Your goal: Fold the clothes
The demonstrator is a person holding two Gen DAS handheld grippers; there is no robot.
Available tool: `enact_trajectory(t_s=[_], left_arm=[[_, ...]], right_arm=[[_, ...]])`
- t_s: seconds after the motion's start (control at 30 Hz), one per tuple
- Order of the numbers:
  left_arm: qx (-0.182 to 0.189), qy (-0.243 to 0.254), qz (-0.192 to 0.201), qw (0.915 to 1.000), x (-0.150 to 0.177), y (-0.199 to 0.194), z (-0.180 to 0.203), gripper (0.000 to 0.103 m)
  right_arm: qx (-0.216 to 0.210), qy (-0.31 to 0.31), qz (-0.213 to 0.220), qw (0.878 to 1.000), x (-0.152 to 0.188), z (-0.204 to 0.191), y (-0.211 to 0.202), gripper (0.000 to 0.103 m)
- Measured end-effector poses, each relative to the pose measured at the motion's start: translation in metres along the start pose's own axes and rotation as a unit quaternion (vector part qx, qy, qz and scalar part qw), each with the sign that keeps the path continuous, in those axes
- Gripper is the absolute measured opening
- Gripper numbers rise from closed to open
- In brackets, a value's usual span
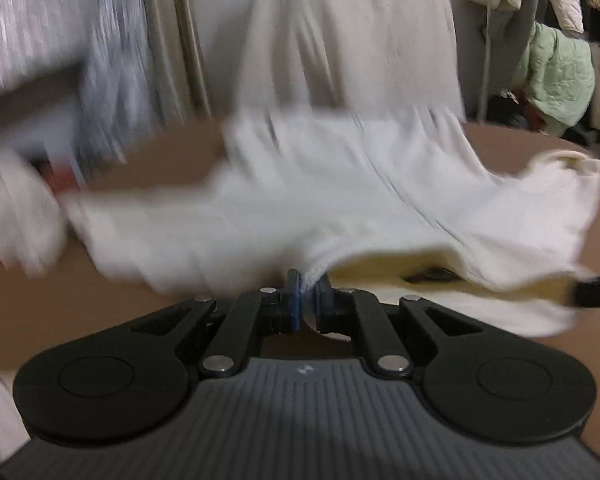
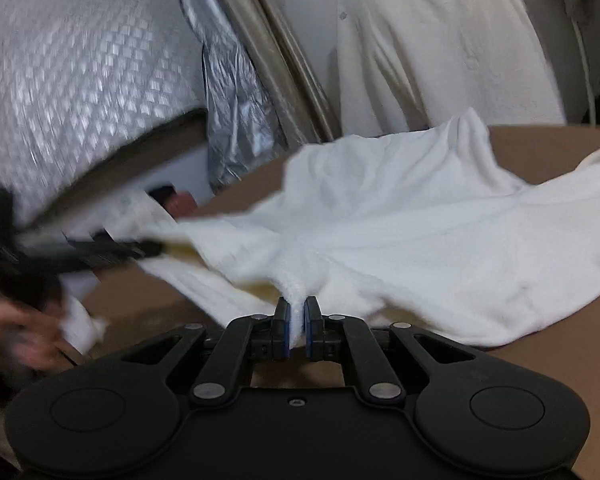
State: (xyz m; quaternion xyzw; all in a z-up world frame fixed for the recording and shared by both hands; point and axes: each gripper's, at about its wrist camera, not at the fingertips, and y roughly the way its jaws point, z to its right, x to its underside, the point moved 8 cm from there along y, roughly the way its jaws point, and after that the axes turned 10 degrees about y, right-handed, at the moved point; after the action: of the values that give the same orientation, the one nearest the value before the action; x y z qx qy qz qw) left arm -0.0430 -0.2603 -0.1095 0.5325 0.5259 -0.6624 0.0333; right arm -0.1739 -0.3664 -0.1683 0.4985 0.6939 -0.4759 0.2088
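A white fleecy garment (image 1: 340,200) lies spread over a brown table (image 1: 148,168), its near edge lifted so the yellowish inside shows. My left gripper (image 1: 308,280) is shut on that near edge, a fold of white cloth pinched between its blue pads. In the right wrist view the same garment (image 2: 420,232) fans out from my right gripper (image 2: 298,306), which is shut on another bunched bit of the hem. The left gripper (image 2: 116,252) shows there as a blurred black shape at the left, at the garment's edge, with a hand (image 2: 16,336) below it.
Pale cloth (image 1: 348,40) hangs behind the table. Silvery quilted covering (image 2: 72,80) and a grey plastic sheet (image 2: 240,100) stand at the left. A green padded jacket (image 1: 560,76) hangs at the far right. Bare brown tabletop (image 2: 560,148) shows to the right of the garment.
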Motion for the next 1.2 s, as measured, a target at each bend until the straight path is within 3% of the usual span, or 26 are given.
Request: enact_trajectory(t_s=[0.1,0.17,0.2,0.23,0.3,0.37,0.43,0.53,0.57,0.63,0.67,0.7,0.8,0.87,0.9,0.93,1.0,1.07,1.1,1.13,1.17,1.2], left_arm=[[0.033,-0.004,-0.106,0.9938,0.043,0.033,0.009,0.015],[0.055,-0.007,-0.176,0.9829,0.07,0.053,0.014,0.016],[0.061,-0.012,-0.194,0.9791,0.076,0.056,0.013,0.026],[0.062,-0.02,-0.185,0.9806,0.068,0.048,0.006,0.042],[0.069,-0.047,-0.153,0.9848,0.048,0.029,-0.015,0.053],[0.071,-0.083,-0.121,0.9866,0.028,0.014,-0.045,0.058],[0.057,-0.108,-0.1,0.9875,0.01,0.01,-0.081,0.071],[0.029,-0.155,-0.135,0.9783,0.011,0.035,-0.127,0.076],[0.023,-0.177,-0.153,0.9719,0.014,0.047,-0.141,0.076],[0.037,-0.258,-0.196,0.9453,0.032,0.077,-0.161,0.073],[0.043,-0.292,-0.203,0.9337,0.038,0.089,-0.168,0.073],[0.044,-0.311,-0.198,0.9284,0.04,0.101,-0.176,0.073],[0.037,-0.286,-0.153,0.9452,0.031,0.131,-0.191,0.07],[0.004,-0.282,-0.137,0.9497,0.024,0.143,-0.207,0.065],[0.009,-0.277,-0.117,0.9537,0.016,0.148,-0.212,0.053],[0.011,-0.271,-0.101,0.9573,0.008,0.153,-0.217,0.034],[0.006,-0.253,-0.085,0.9636,-0.008,0.164,-0.223,0.02],[0.005,-0.238,-0.07,0.9687,-0.021,0.174,-0.225,0.014],[0.001,-0.23,-0.059,0.9713,-0.028,0.178,-0.226,0.011],[-0.006,-0.222,-0.044,0.974,-0.037,0.181,-0.226,0.01],[-0.014,-0.214,-0.031,0.9762,-0.047,0.183,-0.228,0.01],[-0.023,-0.205,-0.017,0.9784,-0.055,0.184,-0.229,0.01]], right_arm=[[0.101,-0.065,-0.069,0.99,0.035,0.022,0.028,0.007],[0.116,-0.054,-0.092,0.988,0.051,0.029,0.035,0.007],[0.118,-0.061,-0.091,0.987,0.054,0.027,0.033,0.007],[0.126,-0.076,-0.089,0.985,0.054,0.024,0.031,0.008],[0.148,-0.108,-0.087,0.979,0.049,0.019,0.022,0.008],[0.167,-0.11,-0.073,0.977,0.035,0.015,0.01,0.021],[0.124,-0.079,-0.063,0.987,0.019,0.007,0.0,0.025],[0.004,-0.013,-0.097,0.995,0.005,-0.015,0.01,0.034],[-0.038,0.014,-0.124,0.991,0.006,-0.027,0.024,0.035],[-0.084,0.035,-0.17,0.981,0.015,-0.053,0.051,0.036],[-0.102,0.029,-0.195,0.975,0.022,-0.07,0.067,0.038],[-0.114,0.014,-0.217,0.969,0.027,-0.086,0.084,0.043],[-0.098,-0.039,-0.241,0.965,0.042,-0.119,0.126,0.054],[-0.084,-0.059,-0.249,0.963,0.047,-0.131,0.146,0.055],[-0.077,-0.066,-0.248,0.964,0.049,-0.134,0.152,0.058],[-0.063,-0.072,-0.239,0.966,0.049,-0.135,0.157,0.06],[-0.031,-0.074,-0.206,0.975,0.045,-0.133,0.163,0.061],[-0.018,-0.072,-0.182,0.981,0.039,-0.131,0.169,0.06],[-0.015,-0.087,-0.169,0.982,0.034,-0.13,0.171,0.056],[-0.011,-0.104,-0.155,0.982,0.029,-0.13,0.172,0.027],[-0.005,-0.127,-0.141,0.982,0.022,-0.129,0.172,0.009],[-0.003,-0.146,-0.126,0.981,0.011,-0.126,0.17,0.005]])
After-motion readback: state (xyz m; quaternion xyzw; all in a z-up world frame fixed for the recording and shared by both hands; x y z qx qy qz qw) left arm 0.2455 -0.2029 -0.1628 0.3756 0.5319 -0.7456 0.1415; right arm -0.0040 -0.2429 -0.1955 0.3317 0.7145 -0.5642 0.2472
